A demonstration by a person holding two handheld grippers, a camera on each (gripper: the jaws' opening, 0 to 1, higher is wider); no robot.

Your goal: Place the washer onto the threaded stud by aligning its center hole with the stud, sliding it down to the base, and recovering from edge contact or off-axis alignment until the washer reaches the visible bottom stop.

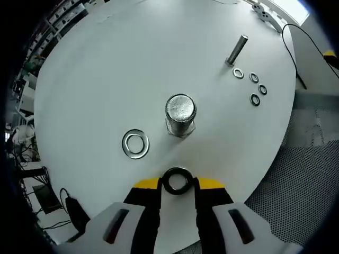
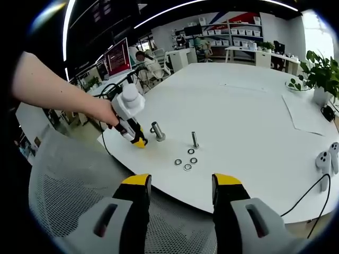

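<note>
Holding the dark washer [image 1: 177, 180] tight in my left gripper [image 1: 177, 186] near the table's [image 1: 106, 79] edge, short of the big stud [image 1: 180, 114], while my right gripper [image 2: 181, 186] hangs apart, I haven't placed it yet.

Shiny metal washer [image 1: 177, 180] and stud [image 1: 180, 114] on a smooth matt white table [image 1: 116, 74]; mesh chair [image 2: 69, 201].

An open-plan office or lab space — a large white round table [image 2: 254, 106] stands in front, with desks and a red-lit monitor [image 2: 118, 59] behind it. Shelves of storage bins [image 2: 222, 32] line the far wall, a potted plant [image 2: 320, 79] sits at the table's edge, and strip lights run overhead.
</note>
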